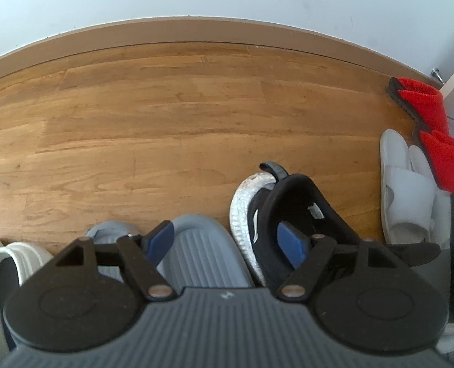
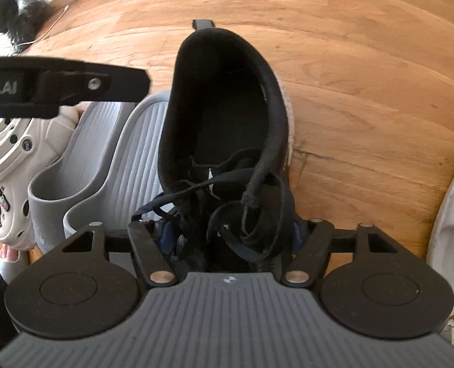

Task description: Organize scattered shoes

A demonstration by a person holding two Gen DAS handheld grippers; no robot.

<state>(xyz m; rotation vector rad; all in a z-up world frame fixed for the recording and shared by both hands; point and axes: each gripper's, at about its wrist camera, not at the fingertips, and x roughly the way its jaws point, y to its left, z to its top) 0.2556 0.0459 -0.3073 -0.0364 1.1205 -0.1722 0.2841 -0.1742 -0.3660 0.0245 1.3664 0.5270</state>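
Note:
A black sneaker (image 2: 227, 116) with a silver-white sole stands on the wood floor, heel toward the wall. My right gripper (image 2: 231, 234) straddles its laced front, and laces and tongue hide most of its blue pads. Its jaws stand wide and I see no squeeze on the shoe. To the sneaker's left lie two grey slides (image 2: 128, 153). My left gripper (image 1: 225, 242) hovers open above the nearer grey slide (image 1: 196, 251). One of its pads (image 1: 291, 245) sits over the black sneaker (image 1: 300, 202). In the right wrist view one finger of the left gripper (image 2: 73, 82) shows.
Cream clogs (image 2: 9, 165) lie left of the slides, beside a person's toes (image 2: 9, 254). White slippers (image 1: 405, 190) and red slippers (image 1: 426, 104) line up on the right. A baseboard (image 1: 196, 30) and wall close the far side beyond bare floor. Something black and furry (image 2: 12, 9) lies far left.

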